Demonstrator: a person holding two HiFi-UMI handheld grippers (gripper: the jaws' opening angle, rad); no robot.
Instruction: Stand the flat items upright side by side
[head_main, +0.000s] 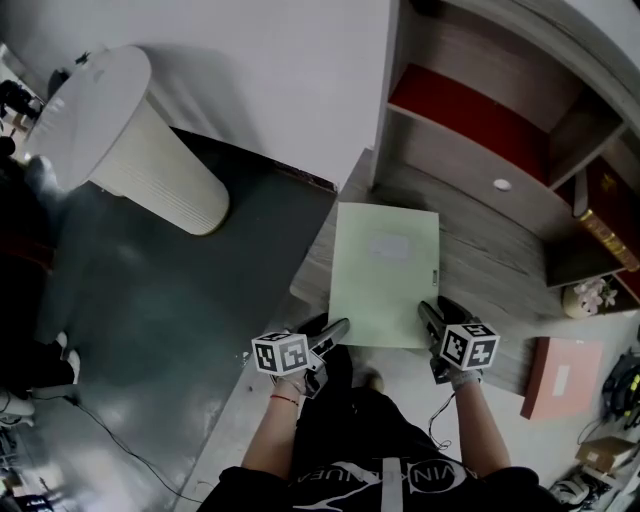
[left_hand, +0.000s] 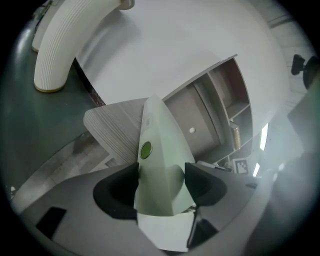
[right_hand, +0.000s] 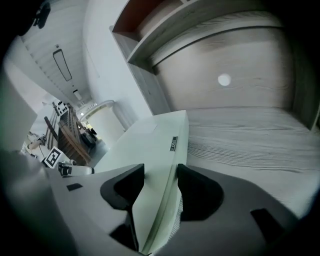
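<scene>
**A:** What have your left gripper (left_hand: 161, 182) and right gripper (right_hand: 161, 187) got?

**B:** Each is clamped on a near corner of the green folder (head_main: 385, 275), with pads on both faces. The folder lies flat on the shelf board (head_main: 480, 255), its long axis running away from you. Both your hands are equally near, so I'd raise the near edge with both together.
</scene>
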